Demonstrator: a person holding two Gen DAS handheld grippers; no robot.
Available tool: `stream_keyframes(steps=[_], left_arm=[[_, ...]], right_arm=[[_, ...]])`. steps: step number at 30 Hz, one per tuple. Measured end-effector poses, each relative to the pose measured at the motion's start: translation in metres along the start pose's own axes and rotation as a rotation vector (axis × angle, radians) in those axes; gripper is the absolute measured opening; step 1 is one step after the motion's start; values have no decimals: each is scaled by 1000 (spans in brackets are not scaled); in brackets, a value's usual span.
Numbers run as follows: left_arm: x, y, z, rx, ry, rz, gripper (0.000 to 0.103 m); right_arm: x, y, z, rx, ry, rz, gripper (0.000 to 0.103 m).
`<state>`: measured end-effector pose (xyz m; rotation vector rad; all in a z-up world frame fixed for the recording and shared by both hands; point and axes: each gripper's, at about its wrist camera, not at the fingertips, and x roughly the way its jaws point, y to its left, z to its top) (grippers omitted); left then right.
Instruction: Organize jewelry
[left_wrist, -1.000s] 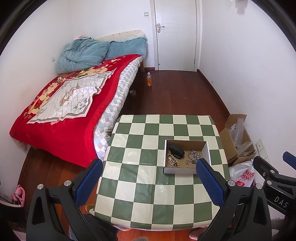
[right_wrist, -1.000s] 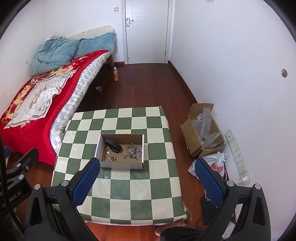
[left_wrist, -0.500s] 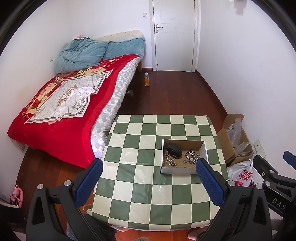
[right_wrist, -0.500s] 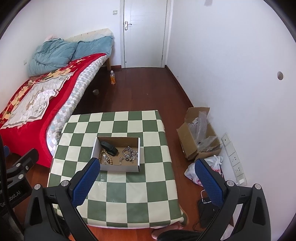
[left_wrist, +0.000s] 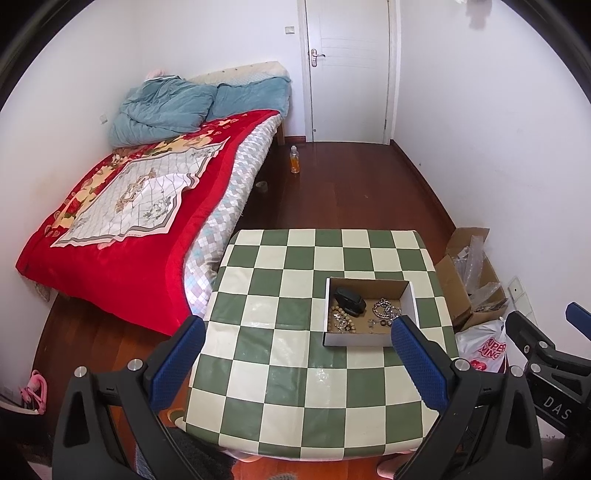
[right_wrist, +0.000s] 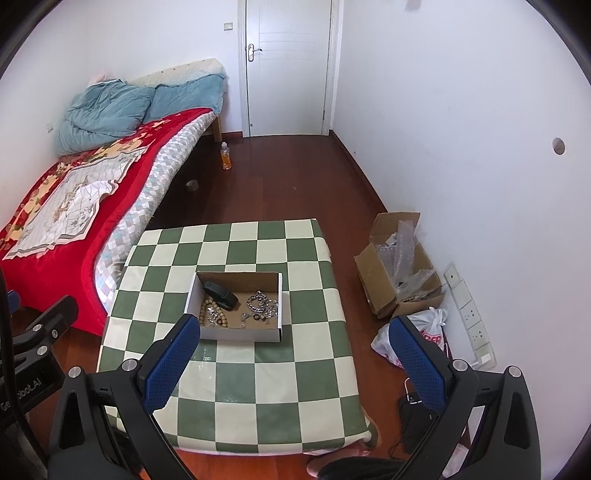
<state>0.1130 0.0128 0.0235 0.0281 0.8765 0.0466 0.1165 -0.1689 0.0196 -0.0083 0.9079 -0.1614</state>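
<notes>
Above checkered table (left_wrist: 280, 369), left gripper (left_wrist: 295, 354) and right gripper (right_wrist: 291, 347) gape, empty.

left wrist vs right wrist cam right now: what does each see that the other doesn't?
Left wrist only: pink item on the floor at far left.

Right wrist only: round hole in the wall, power strip, dark object with a cord on the floor.

Both: checkered table, cardboard tray of jewelry, bed, door, orange bottle, open carton. Left gripper and right gripper are open, holding nothing.
</notes>
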Motion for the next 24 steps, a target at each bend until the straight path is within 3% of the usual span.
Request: stream_keyframes(steps=[24], left_arm=[[11,-1,0,4,-6,16,103]], right_arm=[[8,2,0,0,-8,2,103]])
